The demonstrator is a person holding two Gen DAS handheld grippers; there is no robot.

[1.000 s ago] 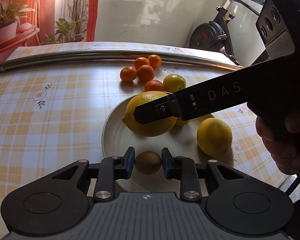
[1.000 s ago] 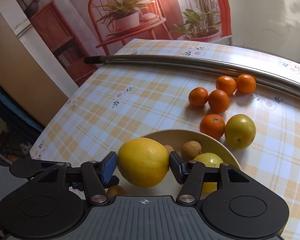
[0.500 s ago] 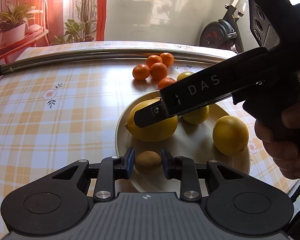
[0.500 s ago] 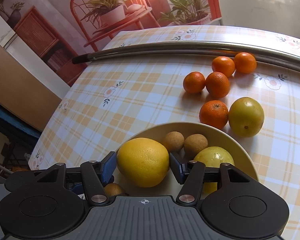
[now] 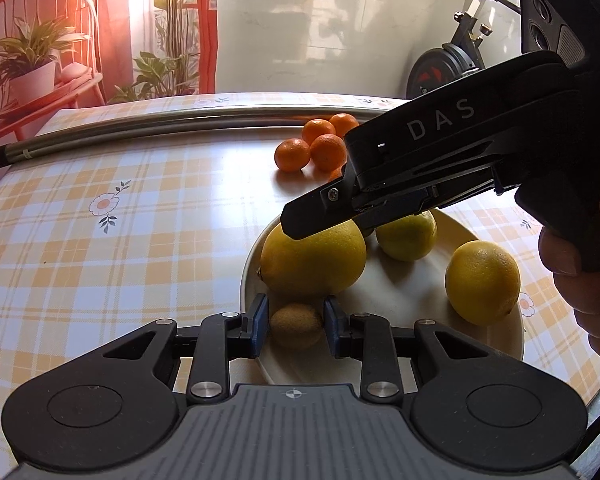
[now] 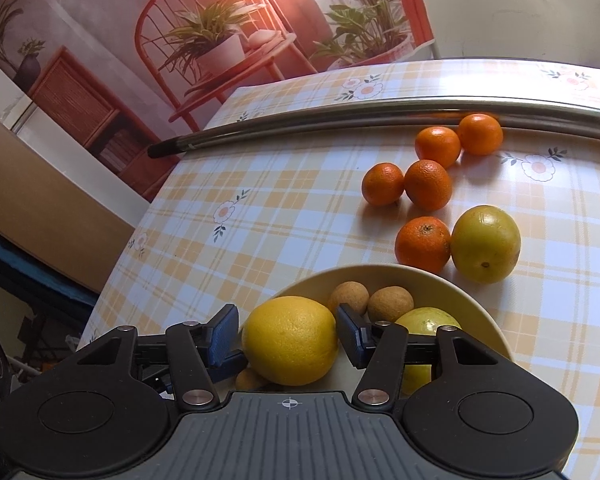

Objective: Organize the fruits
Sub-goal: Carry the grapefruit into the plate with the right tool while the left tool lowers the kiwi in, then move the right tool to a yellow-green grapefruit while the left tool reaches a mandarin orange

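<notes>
Leftward, left gripper [image 5: 295,325] fingers closed on small brown fruit [image 5: 296,325] over plate [image 5: 404,300] rim; right gripper [image 6: 287,338] fingers clamped around large yellow citrus [image 6: 291,340] above plate; mandarins [image 6: 428,184] beyond on tabletop [image 6: 280,216].

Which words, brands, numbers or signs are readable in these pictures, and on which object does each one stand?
"DAS": pale capital letters on the black side of the right gripper, seen in the left wrist view.

Nothing else can be read. The fruits, the plate and the checked tablecloth show no writing, only printed flowers.
</notes>
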